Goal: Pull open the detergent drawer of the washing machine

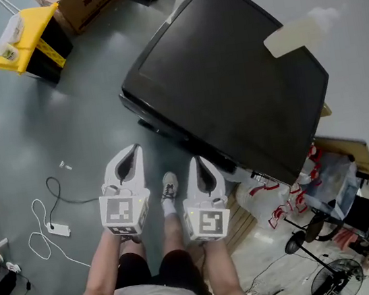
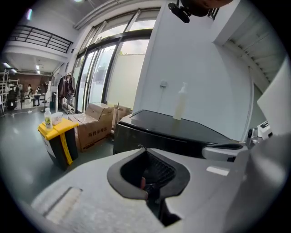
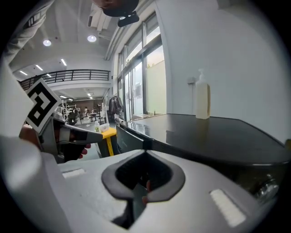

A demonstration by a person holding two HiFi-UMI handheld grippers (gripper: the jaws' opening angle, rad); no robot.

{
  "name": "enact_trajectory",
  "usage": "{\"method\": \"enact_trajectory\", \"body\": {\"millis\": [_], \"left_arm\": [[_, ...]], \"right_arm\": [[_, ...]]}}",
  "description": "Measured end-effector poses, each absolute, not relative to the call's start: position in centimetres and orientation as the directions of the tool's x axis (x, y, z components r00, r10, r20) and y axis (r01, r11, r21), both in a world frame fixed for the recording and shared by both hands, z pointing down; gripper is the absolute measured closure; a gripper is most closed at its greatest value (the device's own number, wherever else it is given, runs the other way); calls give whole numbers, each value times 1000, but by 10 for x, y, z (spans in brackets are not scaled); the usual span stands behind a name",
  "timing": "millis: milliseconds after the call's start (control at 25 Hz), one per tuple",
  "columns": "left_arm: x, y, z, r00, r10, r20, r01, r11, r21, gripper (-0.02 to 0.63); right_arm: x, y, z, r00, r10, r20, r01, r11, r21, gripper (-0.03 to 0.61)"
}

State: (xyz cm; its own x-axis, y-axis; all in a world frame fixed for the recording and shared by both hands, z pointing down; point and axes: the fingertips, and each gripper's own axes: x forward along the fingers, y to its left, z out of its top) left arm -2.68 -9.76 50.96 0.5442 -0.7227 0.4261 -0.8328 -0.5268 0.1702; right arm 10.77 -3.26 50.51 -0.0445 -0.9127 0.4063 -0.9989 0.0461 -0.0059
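Note:
The washing machine (image 1: 229, 76) is a black box seen from above, its dark lid filling the upper right. Its front face (image 2: 132, 139) shows as a dark panel in the left gripper view; I cannot make out the detergent drawer. A pale bottle (image 1: 297, 31) stands on the lid near the wall. My left gripper (image 1: 134, 148) and right gripper (image 1: 196, 160) hang side by side in front of the machine's front edge, short of it and touching nothing. Both are shut with nothing between the jaws, as the left gripper (image 2: 143, 148) and right gripper (image 3: 145, 150) show in their own views.
A yellow-topped bin (image 1: 28, 39) and a cardboard box (image 1: 93, 3) stand on the grey floor at the far left. A white cable with an adapter (image 1: 58, 229) lies at the left. Plastic bags (image 1: 280, 198) and a fan (image 1: 335, 275) crowd the right of the machine.

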Motion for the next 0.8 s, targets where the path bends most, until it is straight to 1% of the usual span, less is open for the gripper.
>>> {"method": "enact_trajectory", "body": {"millis": [240,320,400,480,600,640,680,800], "left_arm": [[-16,-108,544,558,-707,436,-822,-541,175,604],[-13,-111,552,569,-694,441,-817,-538,207,603],[-9,-113,559,606,-667,434,-795,-519,313,604],[-8,-115,567,651,-647,398,-752,-473,460,603],[-10,-124,576,677,-656,333,-680,-386,623,601],[-9,-127,576,682,-662,311,-659,-373,653,568],[-7,-130,576,689,-666,287,-636,-365,680,506],[0,-135,572,711,-669,217,-545,-329,771,444]], "right_arm": [[120,-28,536,-6,-902,432,-1000,4,-5,574],[122,-28,542,4,-898,441,-1000,-2,5,574],[124,-27,546,13,-896,445,-1000,-11,7,574],[123,-26,550,17,-894,447,-1000,-18,1,574],[121,-25,555,13,-889,458,-1000,-15,1,574],[121,-25,557,12,-886,463,-1000,-11,5,574],[121,-25,558,12,-884,467,-1000,-9,9,574],[124,-24,562,14,-877,481,-1000,-8,15,574]]}}
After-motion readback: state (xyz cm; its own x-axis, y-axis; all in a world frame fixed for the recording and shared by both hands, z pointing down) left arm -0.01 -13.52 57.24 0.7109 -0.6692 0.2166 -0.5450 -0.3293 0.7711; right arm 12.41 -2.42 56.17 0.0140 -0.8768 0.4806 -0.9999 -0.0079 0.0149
